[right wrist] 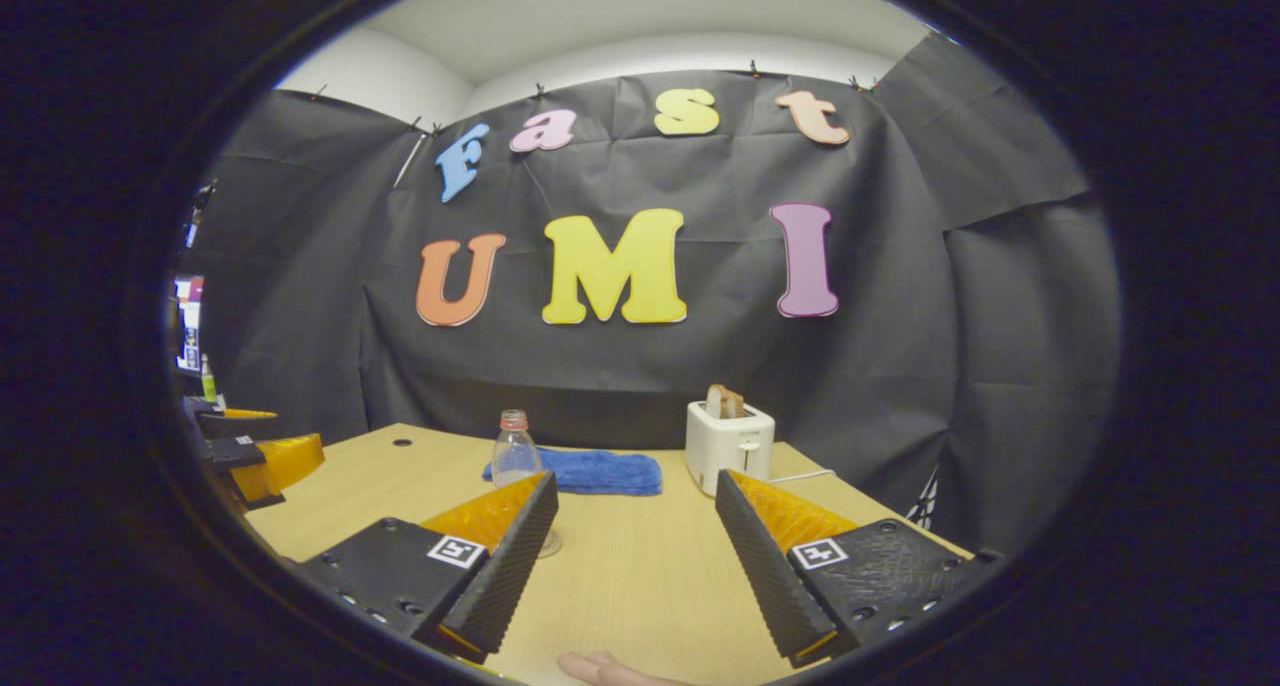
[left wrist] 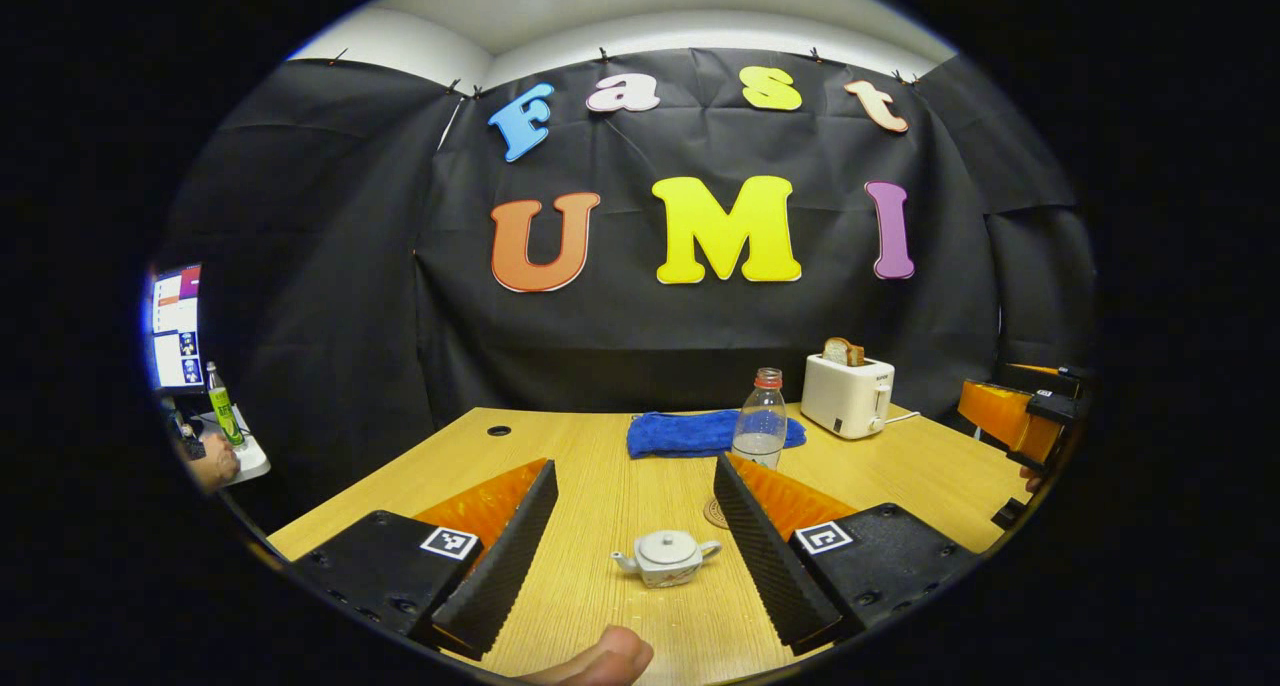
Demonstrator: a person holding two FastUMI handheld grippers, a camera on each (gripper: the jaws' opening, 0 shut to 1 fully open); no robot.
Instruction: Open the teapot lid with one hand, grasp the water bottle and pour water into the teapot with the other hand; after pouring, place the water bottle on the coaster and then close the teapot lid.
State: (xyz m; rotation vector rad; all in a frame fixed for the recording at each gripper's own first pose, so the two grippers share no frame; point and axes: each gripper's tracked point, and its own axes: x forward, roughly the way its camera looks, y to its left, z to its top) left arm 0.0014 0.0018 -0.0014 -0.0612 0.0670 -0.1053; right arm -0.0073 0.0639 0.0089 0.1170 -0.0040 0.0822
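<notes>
No label is legible on the water bottle. Both claws gape wide, empty: left gripper brackets the lidded teapot; right gripper frames bare table.

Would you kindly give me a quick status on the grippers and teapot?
Left gripper open, above teapot. Right gripper open, empty. Lid on; water bottle upright. Nothing blocking.

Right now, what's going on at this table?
A person holds a gripper in each hand over a wooden table. Both are open and empty: the left gripper faces the small white teapot, its lid on, and the right gripper hovers near the water bottle. A blue cloth and toaster sit behind. Nothing is grasped yet.
</notes>
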